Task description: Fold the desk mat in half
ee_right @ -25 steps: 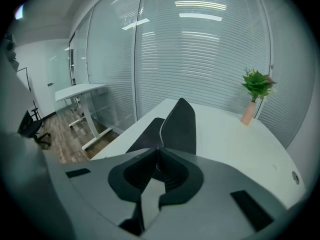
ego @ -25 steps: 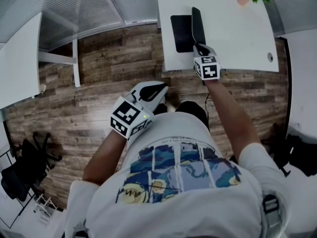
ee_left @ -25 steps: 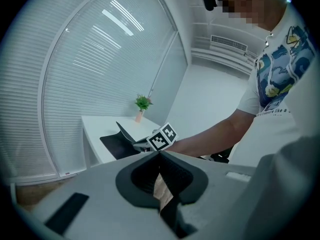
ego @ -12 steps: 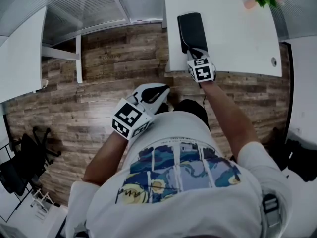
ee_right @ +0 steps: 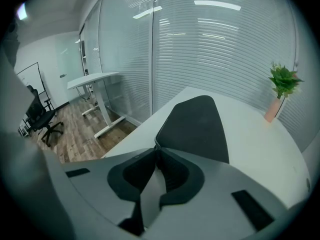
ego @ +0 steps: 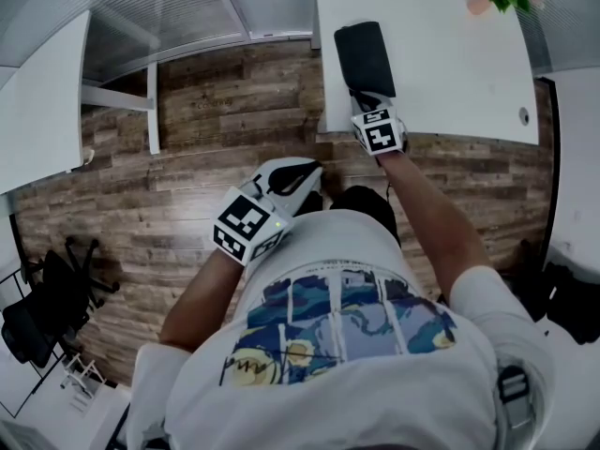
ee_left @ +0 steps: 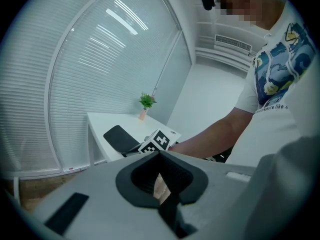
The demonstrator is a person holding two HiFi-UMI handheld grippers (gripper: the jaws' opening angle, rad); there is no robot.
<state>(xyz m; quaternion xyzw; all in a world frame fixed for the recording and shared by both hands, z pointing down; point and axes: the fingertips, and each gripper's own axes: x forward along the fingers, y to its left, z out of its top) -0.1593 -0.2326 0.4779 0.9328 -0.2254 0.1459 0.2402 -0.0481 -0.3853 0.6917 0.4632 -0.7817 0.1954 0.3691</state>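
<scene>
With the right gripper [ego: 367, 97] jaws just easing apart around the near edge of the folded desk mat [ego: 364, 56] at the surface's [ego: 450, 73] near-left corner, the top half may spring back unpinned, since the closed, empty left gripper [ego: 305, 169] hangs over the floor [ego: 206, 139].

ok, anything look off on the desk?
Nothing stands out. The desk mat lies folded flat near the left edge of the white desk, with the potted plant upright at the far corner. The right gripper, whose jaws have just been opening, has the mat's near corner between them.
</scene>
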